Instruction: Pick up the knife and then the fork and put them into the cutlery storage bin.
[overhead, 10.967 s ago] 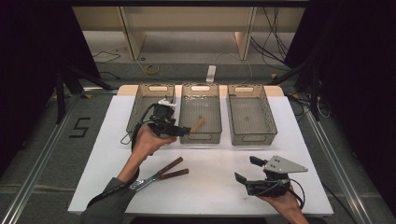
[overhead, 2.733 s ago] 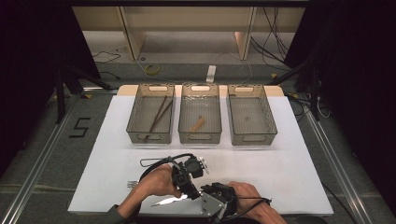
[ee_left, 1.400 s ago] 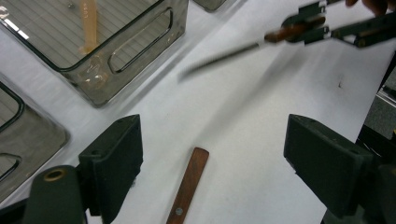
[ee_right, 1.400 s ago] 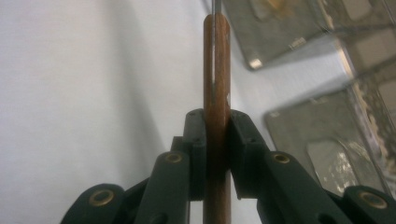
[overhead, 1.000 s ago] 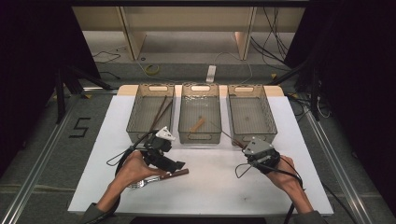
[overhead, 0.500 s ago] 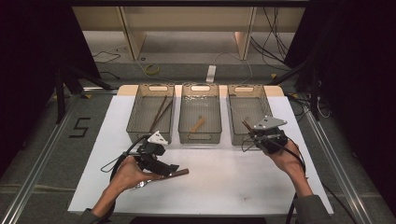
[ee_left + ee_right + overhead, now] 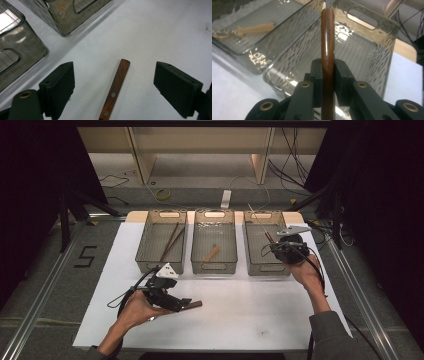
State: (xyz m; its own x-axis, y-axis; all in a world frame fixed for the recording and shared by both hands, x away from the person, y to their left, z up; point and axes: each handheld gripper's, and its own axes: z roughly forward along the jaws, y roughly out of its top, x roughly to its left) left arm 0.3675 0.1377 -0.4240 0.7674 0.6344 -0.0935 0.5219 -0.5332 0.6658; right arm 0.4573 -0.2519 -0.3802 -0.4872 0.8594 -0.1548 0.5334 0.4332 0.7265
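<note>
My right gripper (image 7: 278,247) is shut on the brown wooden handle (image 7: 327,37) of a utensil. Its thin metal blade (image 7: 257,220) points up and away over the right tray (image 7: 252,265). In the right gripper view my jaws (image 7: 328,67) pinch the handle from both sides above that tray's near corner. A second brown-handled utensil (image 7: 194,305) lies on the white table. My left gripper (image 7: 184,304) stands open over it. Its riveted handle (image 7: 113,92) runs between the wide-apart pads (image 7: 60,82), which do not touch it.
Three grey trays stand in a row at the back of the table. The left tray (image 7: 150,235) holds two thin brown sticks (image 7: 170,242). The middle tray (image 7: 214,266) holds a pale wooden-handled item (image 7: 211,253). Cables trail from both grippers.
My right gripper has carried its utensil away from me and up, from the table's right side to above the right tray. The left gripper has stayed over the handle.
</note>
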